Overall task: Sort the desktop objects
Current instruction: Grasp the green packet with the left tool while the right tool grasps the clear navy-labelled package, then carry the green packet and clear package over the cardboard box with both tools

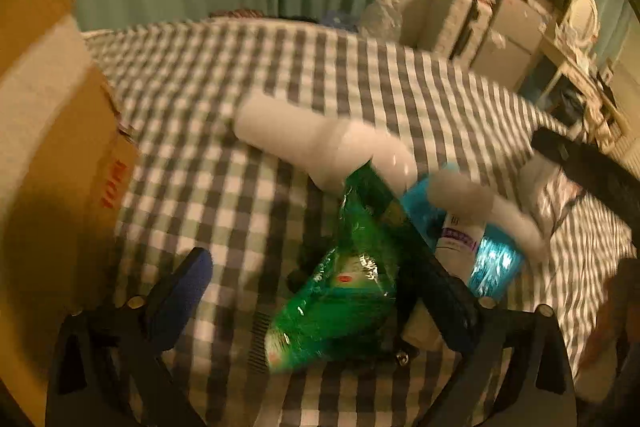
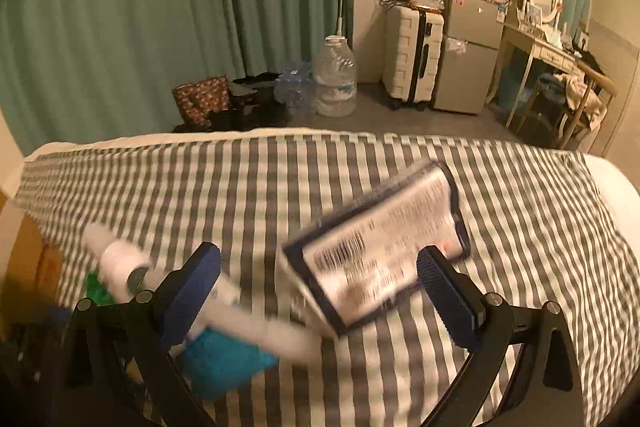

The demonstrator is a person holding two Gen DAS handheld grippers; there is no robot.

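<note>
Two grippers are seen over a checked cloth (image 2: 400, 163) strewn with objects. Beside it at left, a cardboard box (image 1: 52, 131) is seen. A dark-edged printed packet (image 2: 380, 247) lies between the spread, empty jaws of the right gripper (image 2: 320, 291). A green packet (image 1: 340, 287) lies between the parted jaws of the left gripper (image 1: 320, 291), unpressed. White bottles (image 1: 304, 135) and a blue packet (image 1: 492, 263) are piled just beyond.

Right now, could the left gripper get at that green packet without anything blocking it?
Probably yes. The left gripper is open, and the green packet lies between its fingers on top of the pile, nothing over it. A white bottle lies just beyond it.
</note>
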